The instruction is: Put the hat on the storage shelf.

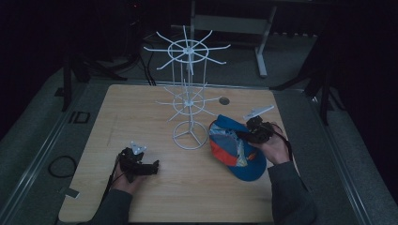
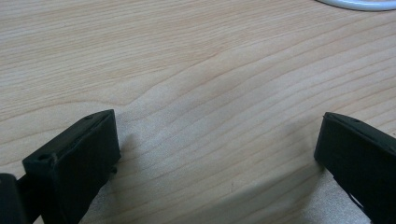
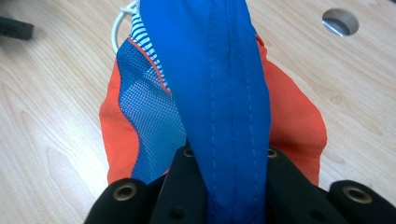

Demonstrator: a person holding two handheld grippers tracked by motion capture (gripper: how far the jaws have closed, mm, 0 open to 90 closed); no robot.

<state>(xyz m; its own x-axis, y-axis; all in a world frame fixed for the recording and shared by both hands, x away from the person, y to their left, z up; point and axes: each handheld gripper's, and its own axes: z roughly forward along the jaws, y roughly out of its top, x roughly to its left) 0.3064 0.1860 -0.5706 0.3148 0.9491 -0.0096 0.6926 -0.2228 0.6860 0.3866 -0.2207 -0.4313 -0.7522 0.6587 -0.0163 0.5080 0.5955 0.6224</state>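
Cap (image 1: 237, 150), blue with orange panels and a mesh patch, sits at the lower right of the high view, pinched by the right gripper (image 1: 244, 135), whose jaws are clamped tight on a stitched blue fabric band. In the right gripper view that band (image 3: 219, 93) runs straight up the middle of the frame from between the jaws, so the cap's long axis lies in line with the gripper, orange cloth spreading to both sides. The white wire rack (image 1: 188, 93), a thin pole with two rings of spoked hooks and a round base, stands just to the upper left of the cap; any hanging move would go that way, and the right hand is clearly the nearer one. The left gripper (image 1: 151, 168) rests at lower left on the pale wood-grain table (image 1: 141, 108), jaws spread wide with nothing between them.
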